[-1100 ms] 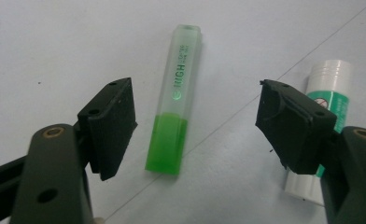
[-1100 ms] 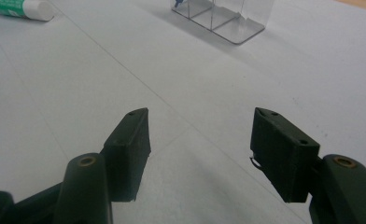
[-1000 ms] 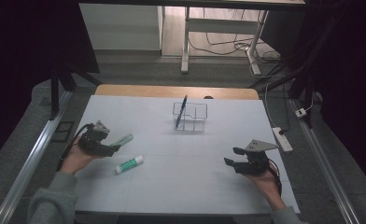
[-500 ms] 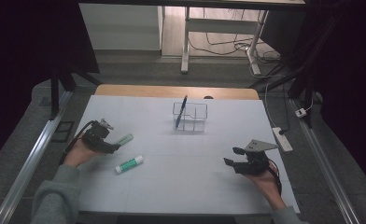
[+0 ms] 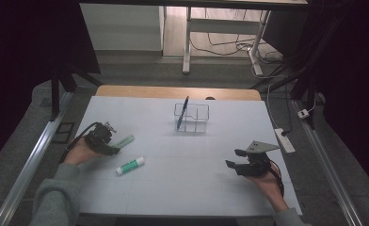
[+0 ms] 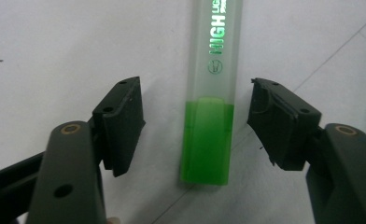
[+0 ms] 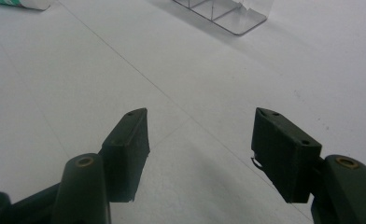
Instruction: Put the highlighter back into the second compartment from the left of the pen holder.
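A green highlighter [image 6: 208,116] with a clear cap lies flat on the white table sheet [image 5: 192,188] at the left. My left gripper [image 6: 195,95] is lowered over it, one jaw on each side of its green end. The jaws have just been closing, but gaps remain between the pads and the barrel. In the high view the left gripper [image 5: 112,147] sits at the near end of the highlighter [image 5: 124,140]. My right gripper [image 5: 232,158] rests low at the right, open, with nothing between its fingers [image 7: 202,116].
A green and white glue stick [image 5: 130,165] lies just in front of the highlighter. A clear desk organizer [image 5: 192,117] holding a blue pen [image 5: 181,112] stands at the table's back middle. A power strip [image 5: 284,140] lies past the right edge.
My left gripper has sunk and shifted slightly toward the highlighter, and its jaws have narrowed around it. The right hand has kept still.
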Tool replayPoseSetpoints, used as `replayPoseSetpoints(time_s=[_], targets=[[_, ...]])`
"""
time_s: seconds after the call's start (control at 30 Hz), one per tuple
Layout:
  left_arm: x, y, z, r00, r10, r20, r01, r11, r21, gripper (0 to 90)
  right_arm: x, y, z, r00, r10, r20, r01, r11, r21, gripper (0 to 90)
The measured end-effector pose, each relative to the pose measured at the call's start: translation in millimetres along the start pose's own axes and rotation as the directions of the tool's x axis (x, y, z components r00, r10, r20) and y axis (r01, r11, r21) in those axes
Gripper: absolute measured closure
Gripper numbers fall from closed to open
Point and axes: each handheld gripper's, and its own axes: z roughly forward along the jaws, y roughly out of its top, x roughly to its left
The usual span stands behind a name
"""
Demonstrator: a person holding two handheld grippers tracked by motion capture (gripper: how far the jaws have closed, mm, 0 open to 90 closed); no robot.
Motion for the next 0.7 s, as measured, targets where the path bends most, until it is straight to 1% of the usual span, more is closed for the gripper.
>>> replayPoseSetpoints(time_s=[0.1,0.13,0.27,0.4,0.47,0.53,0.63,0.7], targets=[[0.5,-0.8,0.7,1.0,0.006,0.004,-0.006,0.9999,0.01,39.6,0.0,0.1,0.3,1.0,-0.001,-0.002,0.001,1.0,-0.001,36.1],[1.1,-1.1,0.6,0.9999,0.005,0.013,-0.005,1.0,0.007,40.3,-0.1,0.1,0.3,1.0,-0.001,-0.002,0.001,1.0,0.0,36.1],[1.8,-1.9,0.4,0.9996,0.007,0.027,-0.007,1.0,0.003,44.2,-0.9,0.0,0.0,1.0,-0.002,0.001,0.002,1.0,0.001,36.1],[3.2,-3.1,0.7,0.998,0.009,0.062,-0.008,1.0,-0.003,49.9,-0.9,0.2,-0.3,1.0,-0.002,0.002,0.002,1.0,-0.002,36.1],[3.1,-3.6,0.8,0.9975,0.014,0.07,-0.013,0.9999,-0.007,53.6,-0.9,0.2,-0.2,1.0,-0.003,0.002,0.003,1.0,-0.002,36.1],[2.8,-3.7,0.6,0.997,0.024,0.073,-0.024,0.9997,-0.008,56.2,-0.8,0.1,0.1,1.0,-0.002,-0.001,0.002,1.0,-0.004,36.2],[1.5,-3.5,0.1,0.9958,0.045,0.08,-0.044,0.999,-0.008,62.3,-0.3,0.3,0.4,1.0,-0.003,-0.003,0.003,1.0,-0.002,36.2],[-0.2,-3.1,0.0,0.9956,0.056,0.076,-0.055,0.9984,-0.006,65.8,0.0,0.5,0.6,1.0,-0.006,-0.004,0.006,1.0,-0.001,36.2]])
